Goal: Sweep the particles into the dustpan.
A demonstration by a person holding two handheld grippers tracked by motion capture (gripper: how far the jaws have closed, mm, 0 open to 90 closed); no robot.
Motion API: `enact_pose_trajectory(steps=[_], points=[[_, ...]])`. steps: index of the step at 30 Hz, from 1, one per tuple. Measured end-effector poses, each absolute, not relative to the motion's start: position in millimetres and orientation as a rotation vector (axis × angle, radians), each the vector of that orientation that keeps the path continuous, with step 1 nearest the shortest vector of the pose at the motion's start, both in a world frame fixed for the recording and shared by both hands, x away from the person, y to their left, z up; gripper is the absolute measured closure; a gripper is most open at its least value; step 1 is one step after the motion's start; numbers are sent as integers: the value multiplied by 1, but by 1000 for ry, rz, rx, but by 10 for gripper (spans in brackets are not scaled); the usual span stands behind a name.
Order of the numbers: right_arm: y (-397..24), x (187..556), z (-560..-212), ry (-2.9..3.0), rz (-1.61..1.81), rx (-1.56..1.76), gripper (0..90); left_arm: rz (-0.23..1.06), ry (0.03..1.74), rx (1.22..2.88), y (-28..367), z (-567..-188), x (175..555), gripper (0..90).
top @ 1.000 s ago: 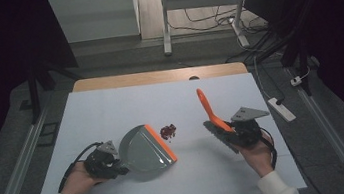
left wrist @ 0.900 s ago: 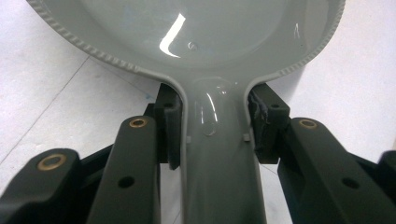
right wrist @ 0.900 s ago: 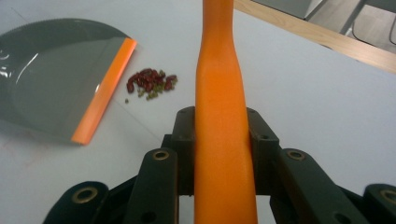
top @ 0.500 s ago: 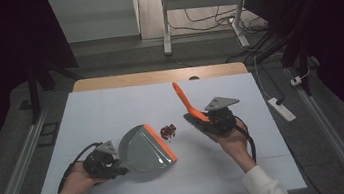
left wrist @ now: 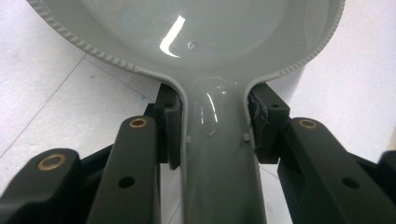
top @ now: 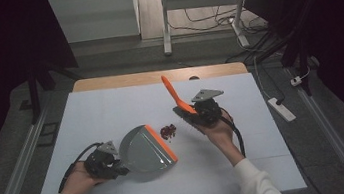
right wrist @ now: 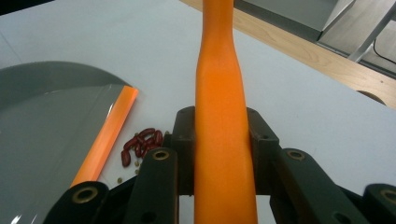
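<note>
Brush [right wrist: 223, 107] bristles hidden below right tool [right wrist: 223, 154], dustpan [left wrist: 196, 32] rim cropped

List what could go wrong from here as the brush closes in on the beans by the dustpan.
1. The red beans lie loose in a small pile just off the orange lip of the dustpan; a hard sweep could scatter them across the table.
2. The right gripper holds the orange brush handle; under sweeping pressure the brush might twist in its jaws.
3. The left gripper clamps only the dustpan's narrow handle, so a push might pivot the pan.
</note>
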State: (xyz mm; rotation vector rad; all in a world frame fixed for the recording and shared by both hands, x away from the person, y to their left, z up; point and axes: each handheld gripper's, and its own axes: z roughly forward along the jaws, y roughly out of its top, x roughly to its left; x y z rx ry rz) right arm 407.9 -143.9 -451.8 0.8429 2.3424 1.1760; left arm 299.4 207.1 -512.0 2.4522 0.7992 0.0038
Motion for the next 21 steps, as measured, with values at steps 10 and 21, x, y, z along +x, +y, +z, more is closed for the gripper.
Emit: enact_pose_trajectory(steps=[10, 21], points=[[-134, 422, -467, 2369, 1118, 872, 704, -11, 801, 2448, 208, -513, 301, 615], [-131, 427, -475, 2391, 1077, 869, 704, -41, 802, 2446, 206, -514, 305, 616]])
